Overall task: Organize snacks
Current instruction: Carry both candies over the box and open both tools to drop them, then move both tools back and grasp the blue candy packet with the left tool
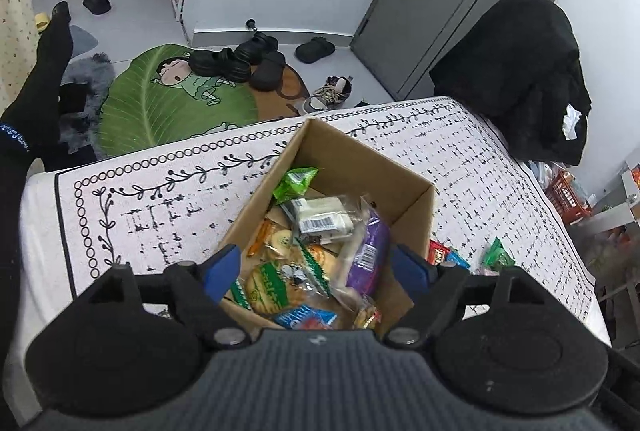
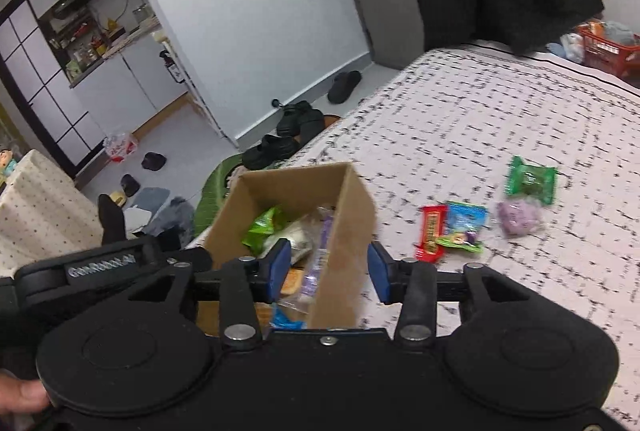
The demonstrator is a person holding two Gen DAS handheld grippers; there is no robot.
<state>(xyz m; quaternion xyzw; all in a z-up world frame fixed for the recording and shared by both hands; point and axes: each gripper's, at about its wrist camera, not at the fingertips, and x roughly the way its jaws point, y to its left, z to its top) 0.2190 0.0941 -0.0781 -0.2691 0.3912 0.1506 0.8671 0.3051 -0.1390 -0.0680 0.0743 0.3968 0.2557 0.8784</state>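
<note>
An open cardboard box (image 1: 360, 159) stands on the patterned tablecloth (image 1: 160, 199), holding several snacks: a green packet (image 1: 296, 181), a white bar packet (image 1: 320, 215), a purple packet (image 1: 370, 251) and a cracker pack (image 1: 276, 287). My left gripper (image 1: 316, 263) hangs over the box's near end, wide open, gripping nothing. My right gripper (image 2: 329, 267) is open, its jaws either side of the box's (image 2: 344, 231) right wall without pressing it. Right of the box lie a red bar (image 2: 431, 233), a blue packet (image 2: 464, 227), a purple snack (image 2: 519, 217) and a green packet (image 2: 530, 181).
A black coat (image 1: 516, 79) hangs at the table's far right corner, with an orange basket (image 2: 608, 51) beyond it. Black shoes (image 1: 236, 61) and a green leaf mat (image 1: 160, 103) lie on the floor past the table's far edge. A person's black-socked leg (image 1: 44, 71) is at the left.
</note>
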